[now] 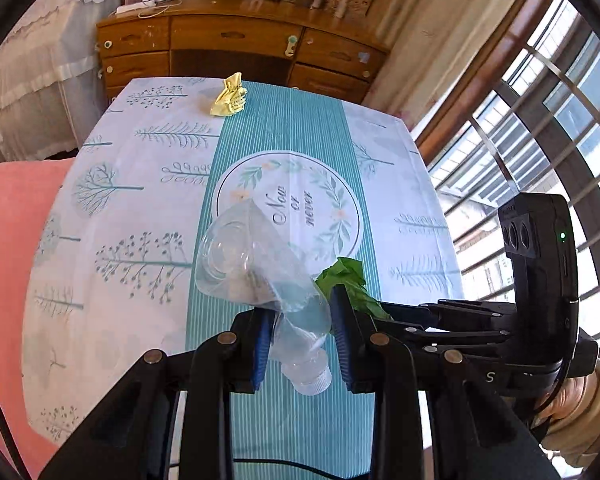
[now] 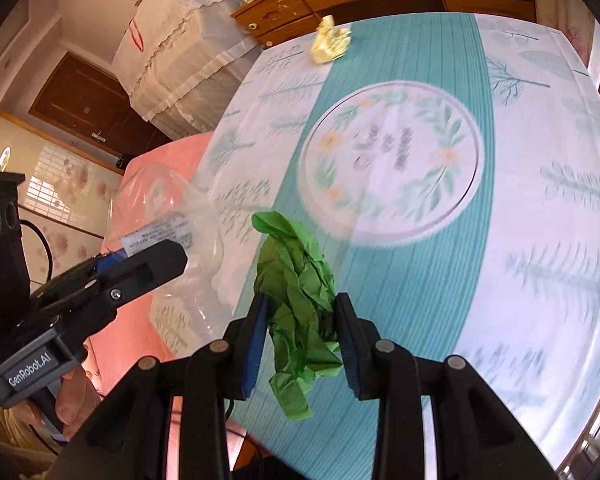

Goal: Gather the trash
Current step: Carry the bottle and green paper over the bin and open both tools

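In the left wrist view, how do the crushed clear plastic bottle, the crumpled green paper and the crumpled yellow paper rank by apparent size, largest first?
1. Crushed clear plastic bottle, largest.
2. Crumpled green paper, partly hidden behind a finger.
3. Crumpled yellow paper, smallest; it lies far off, so its true size against the green one is unsure.

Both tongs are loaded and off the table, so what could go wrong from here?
1. The crushed clear bottle sits skewed in the left tongs, cap end hanging low; it might slip out.
2. The green paper in the right tongs dangles loosely and may tear or drop.
3. The yellow paper wad is left at the far table edge.
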